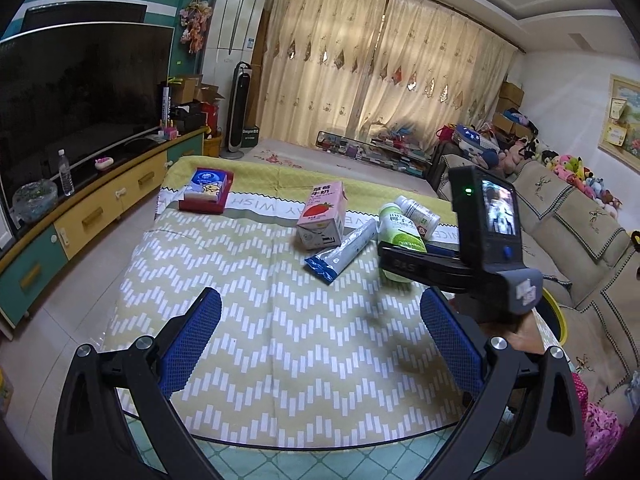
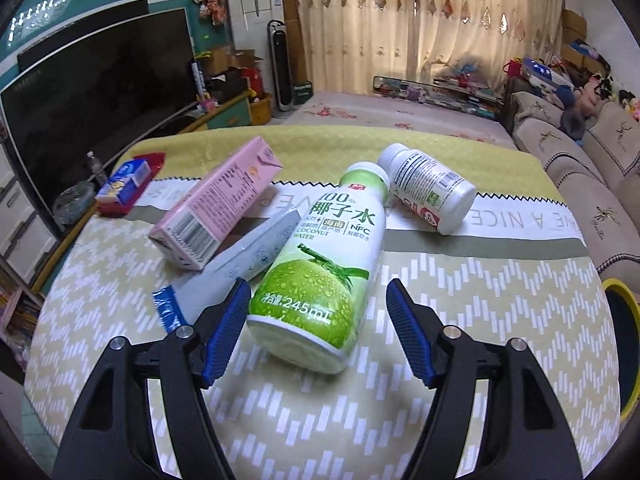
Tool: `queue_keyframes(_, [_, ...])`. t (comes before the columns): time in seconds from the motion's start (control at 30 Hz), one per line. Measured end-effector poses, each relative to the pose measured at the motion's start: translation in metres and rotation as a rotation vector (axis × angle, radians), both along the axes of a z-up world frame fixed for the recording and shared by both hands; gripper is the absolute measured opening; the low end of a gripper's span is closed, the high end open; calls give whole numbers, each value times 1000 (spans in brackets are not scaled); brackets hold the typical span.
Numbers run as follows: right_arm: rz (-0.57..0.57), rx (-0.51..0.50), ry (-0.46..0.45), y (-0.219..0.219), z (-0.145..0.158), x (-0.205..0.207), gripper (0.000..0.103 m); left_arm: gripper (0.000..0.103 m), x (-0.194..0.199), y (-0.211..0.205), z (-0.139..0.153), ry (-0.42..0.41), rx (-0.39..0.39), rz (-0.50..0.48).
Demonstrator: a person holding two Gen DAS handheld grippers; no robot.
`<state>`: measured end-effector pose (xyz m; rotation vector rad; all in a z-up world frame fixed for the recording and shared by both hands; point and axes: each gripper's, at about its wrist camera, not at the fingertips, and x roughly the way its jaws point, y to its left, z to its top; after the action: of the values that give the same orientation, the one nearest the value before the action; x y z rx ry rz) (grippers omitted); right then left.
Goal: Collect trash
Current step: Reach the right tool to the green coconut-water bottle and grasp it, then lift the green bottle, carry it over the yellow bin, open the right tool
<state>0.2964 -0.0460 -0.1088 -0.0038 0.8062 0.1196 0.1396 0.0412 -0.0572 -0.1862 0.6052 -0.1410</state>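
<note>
A green-and-white coconut water bottle [image 2: 320, 268] lies on the patterned table cloth [image 2: 480, 320]. My right gripper [image 2: 318, 308] is open, its blue fingers on either side of the bottle's base, apart from it. Beside the bottle lie a pink milk carton [image 2: 216, 204], a grey-blue wrapper [image 2: 236, 268] and a white pill bottle [image 2: 428, 188]. My left gripper [image 1: 320, 320] is open and empty above the cloth, nearer the front edge. In the left wrist view the carton [image 1: 322, 216], the wrapper [image 1: 344, 250] and the coconut bottle [image 1: 400, 228] show, with the right gripper's body [image 1: 480, 232] over them.
A red tissue box [image 1: 208, 190] sits at the table's far left. A yellow-rimmed bin [image 2: 624, 340] stands by the table's right edge. A sofa [image 2: 580, 160] runs along the right. A TV cabinet [image 1: 80, 208] with a TV is on the left.
</note>
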Motion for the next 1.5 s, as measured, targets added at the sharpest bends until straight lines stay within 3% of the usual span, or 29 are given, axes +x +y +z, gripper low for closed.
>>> queue_keyframes(0.23, [-6, -35, 5, 8, -11, 9, 66, 98, 1, -4, -5, 10, -3, -9])
queue_keyframes(0.27, [-5, -35, 3, 8, -11, 9, 61, 98, 1, -4, -4, 11, -3, -9])
queue_keyframes(0.4, [-8, -23, -11, 6, -8, 7, 58, 98, 1, -5, -5, 12, -1, -10])
queue_keyframes(0.97, [55, 120, -147, -58, 71, -88, 52, 98, -1, -15, -5, 13, 12, -34])
queue_keyframes(1.5, [51, 228, -146, -105, 80, -132, 49, 98, -15, -41, 6, -4, 48, -78])
